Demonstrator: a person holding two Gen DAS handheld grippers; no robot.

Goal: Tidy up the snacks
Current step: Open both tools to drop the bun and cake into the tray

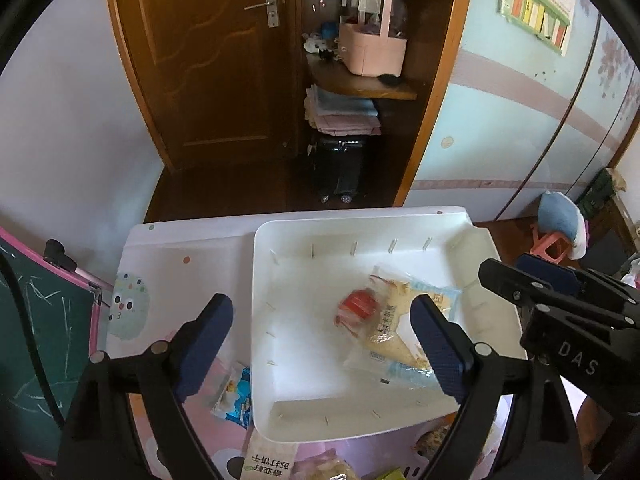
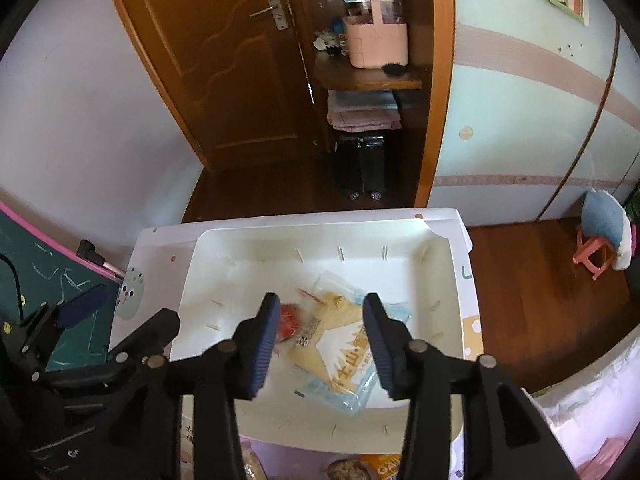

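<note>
On the desk point(image 1: 180, 248) with its pale cartoon-print cover sits a white tray point(image 1: 280, 408), and two snacks lie on its floor, right of centre in the left wrist view. One is a long clear packet of yellow crackers point(image 1: 394, 320) with pale blue printed ends; its long axis runs diagonally, from the far middle of the tray toward the near right corner. A small red-wrapped snack point(image 1: 358, 306) lies touching its left edge.

Above the tray, the left gripper point(image 1: 322, 344) has its fingers spread wide with nothing between them; its right finger point(image 1: 438, 348) overlaps the cracker packet in the picture, and whether it touches I cannot tell. The right gripper point(image 2: 320, 336) hangs over the same two snacks with fingers partly apart, gripping nothing; the packet shows in the gap between them.

Outside the tray, along its near left wall, lies a blue and white snack bag point(image 1: 236, 396), and a packet with printed characters point(image 1: 270, 462) pokes out from under the tray's near edge. More wrappers sit at the bottom edge, too cropped to tell apart.
</note>
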